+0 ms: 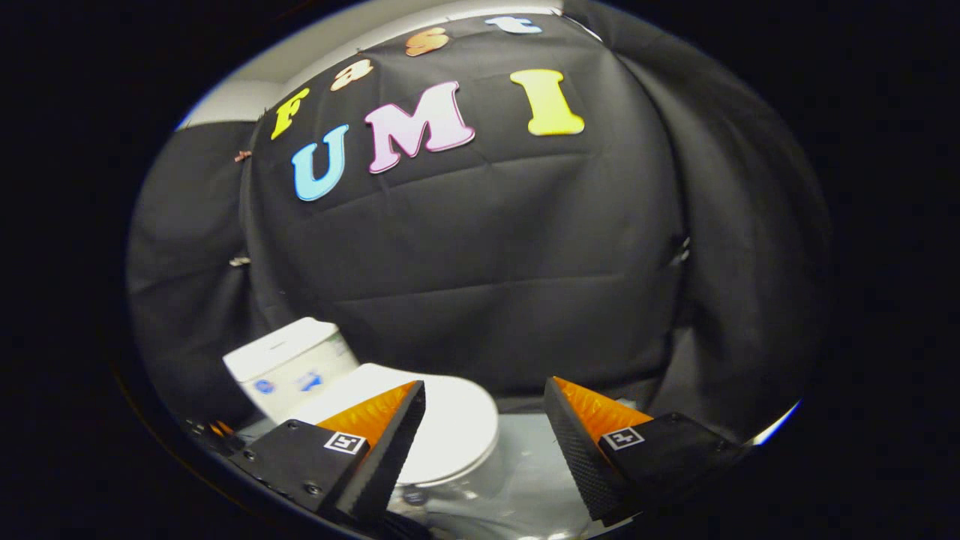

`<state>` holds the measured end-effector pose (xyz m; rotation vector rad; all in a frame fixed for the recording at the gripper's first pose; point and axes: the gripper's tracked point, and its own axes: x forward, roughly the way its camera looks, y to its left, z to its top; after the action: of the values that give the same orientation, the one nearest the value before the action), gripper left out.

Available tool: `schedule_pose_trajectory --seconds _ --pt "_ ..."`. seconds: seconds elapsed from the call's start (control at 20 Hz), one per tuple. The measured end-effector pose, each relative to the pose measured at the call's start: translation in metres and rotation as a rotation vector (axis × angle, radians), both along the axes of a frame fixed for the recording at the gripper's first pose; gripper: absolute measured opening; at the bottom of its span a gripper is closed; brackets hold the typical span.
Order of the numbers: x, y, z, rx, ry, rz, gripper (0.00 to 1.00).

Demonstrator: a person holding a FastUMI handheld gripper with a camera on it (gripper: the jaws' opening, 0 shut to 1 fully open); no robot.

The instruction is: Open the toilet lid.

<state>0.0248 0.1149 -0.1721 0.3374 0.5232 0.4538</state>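
Note:
A white toilet stands low ahead of my gripper point(484, 394). Its lid point(450, 427) lies flat and closed over the bowl. The white tank point(289, 364) sits behind the lid, to the left. My two fingers are spread wide apart with nothing between them, so the gripper is open. The left finger point(382, 431) overlaps the near left part of the lid in the view. The right finger point(581, 442) hangs to the right of the lid, over the floor. I hover above the toilet and touch nothing.
Black cloth walls close in behind and on both sides of the toilet. A pale grey floor point(525, 465) shows to the right of the bowl, between the fingers.

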Motion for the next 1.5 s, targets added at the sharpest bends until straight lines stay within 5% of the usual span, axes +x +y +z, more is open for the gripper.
schedule_pose_trajectory --seconds 0.15,0.35,0.55,0.7,0.9,1.2,1.5 --pt "-0.037 0.023 -0.080 0.040 0.232 0.077 0.99" --pt "-0.102 0.056 -0.155 0.307 0.678 0.094 0.99" --pt "-0.130 0.075 -0.207 0.380 0.865 0.060 0.99" --pt "-0.118 0.091 -0.223 0.445 0.926 0.023 0.98" --pt "-0.121 0.110 -0.229 0.447 0.940 0.080 0.94" --pt "-0.124 0.122 -0.240 0.436 0.976 0.126 0.55" --pt "-0.116 0.119 -0.240 0.475 0.980 0.126 0.54"
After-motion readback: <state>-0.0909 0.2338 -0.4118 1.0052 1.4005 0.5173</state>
